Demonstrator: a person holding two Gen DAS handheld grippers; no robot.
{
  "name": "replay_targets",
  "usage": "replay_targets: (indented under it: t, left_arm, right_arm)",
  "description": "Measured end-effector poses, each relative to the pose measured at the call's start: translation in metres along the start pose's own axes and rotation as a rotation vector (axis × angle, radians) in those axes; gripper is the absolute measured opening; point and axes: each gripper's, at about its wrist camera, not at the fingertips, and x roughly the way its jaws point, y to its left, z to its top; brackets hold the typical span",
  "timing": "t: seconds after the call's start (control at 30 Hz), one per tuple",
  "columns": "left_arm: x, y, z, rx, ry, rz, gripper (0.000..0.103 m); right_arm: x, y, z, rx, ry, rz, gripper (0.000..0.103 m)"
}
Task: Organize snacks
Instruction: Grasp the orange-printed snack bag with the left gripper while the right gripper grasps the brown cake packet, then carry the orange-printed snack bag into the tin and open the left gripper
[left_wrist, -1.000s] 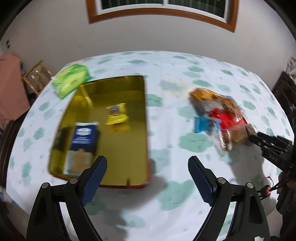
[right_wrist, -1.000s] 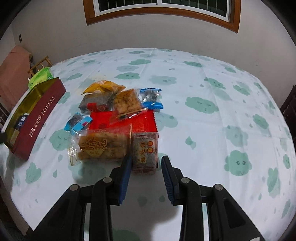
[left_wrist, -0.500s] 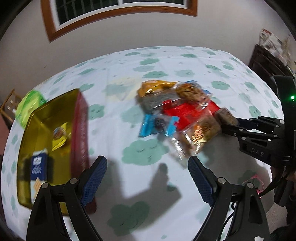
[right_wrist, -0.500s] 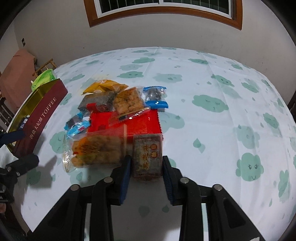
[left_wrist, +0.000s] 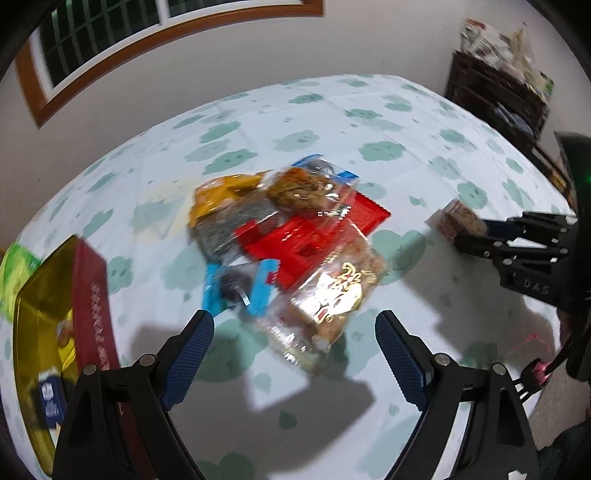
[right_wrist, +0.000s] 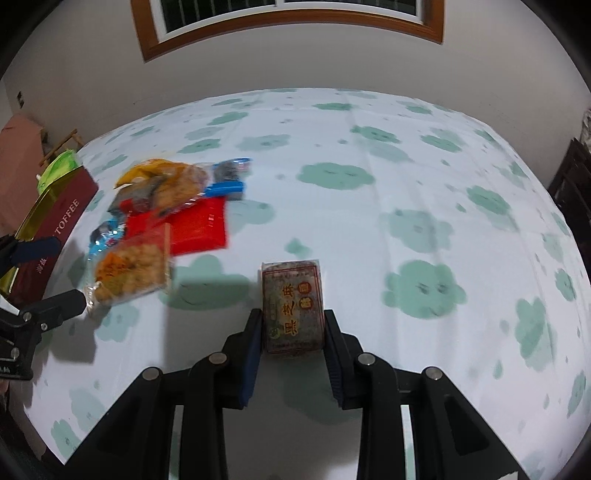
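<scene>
Snack block (right_wrist: 293, 304) lengthwise between jaws

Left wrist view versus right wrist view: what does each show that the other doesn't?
Only the left wrist view looks into the gold tin, with a blue box inside, and shows a dark shelf. Only the right shows the printed face of the brown packet clamped in the right gripper. Both show the snack pile, the open left gripper and the tablecloth.

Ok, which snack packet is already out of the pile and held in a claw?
The small brown block packet with red characters: it sits gripped in the right claw, apart from the pile.
</scene>
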Motion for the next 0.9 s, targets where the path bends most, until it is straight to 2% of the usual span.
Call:
replay_targets:
  t: [0.27,0.37,0.4,0.43,0.47,0.63,0.8,0.9]
  left_arm:
    - [0.023,-0.016,0.014,0.097,0.033,0.023,0.081]
    - [0.028,-0.019,0.02,0.115,0.037,0.024,0.077]
    - [0.029,-0.02,0.021,0.114,0.043,0.016,0.072]
    - [0.031,-0.021,0.021,0.11,0.052,0.002,0.065]
    - [0.033,-0.022,0.021,0.1,0.066,-0.017,0.062]
    - [0.035,-0.022,0.015,0.057,0.08,-0.019,0.049]
    - [0.031,-0.015,0.008,-0.023,0.1,-0.059,0.038]
    - [0.028,-0.017,0.005,-0.04,0.11,-0.046,0.035]
  right_arm:
    - [-0.007,-0.015,-0.01,0.034,-0.002,-0.019,0.031]
    - [-0.008,-0.015,-0.011,0.034,-0.004,-0.021,0.031]
    - [-0.008,-0.015,-0.012,0.032,-0.005,-0.023,0.031]
    - [-0.008,-0.015,-0.012,0.033,-0.006,-0.023,0.031]
    - [-0.008,-0.014,-0.012,0.032,-0.006,-0.024,0.031]
    - [-0.008,-0.014,-0.012,0.031,-0.007,-0.024,0.031]
    - [-0.008,-0.014,-0.012,0.03,-0.008,-0.024,0.031]
    - [-0.008,-0.014,-0.012,0.03,-0.009,-0.025,0.031]
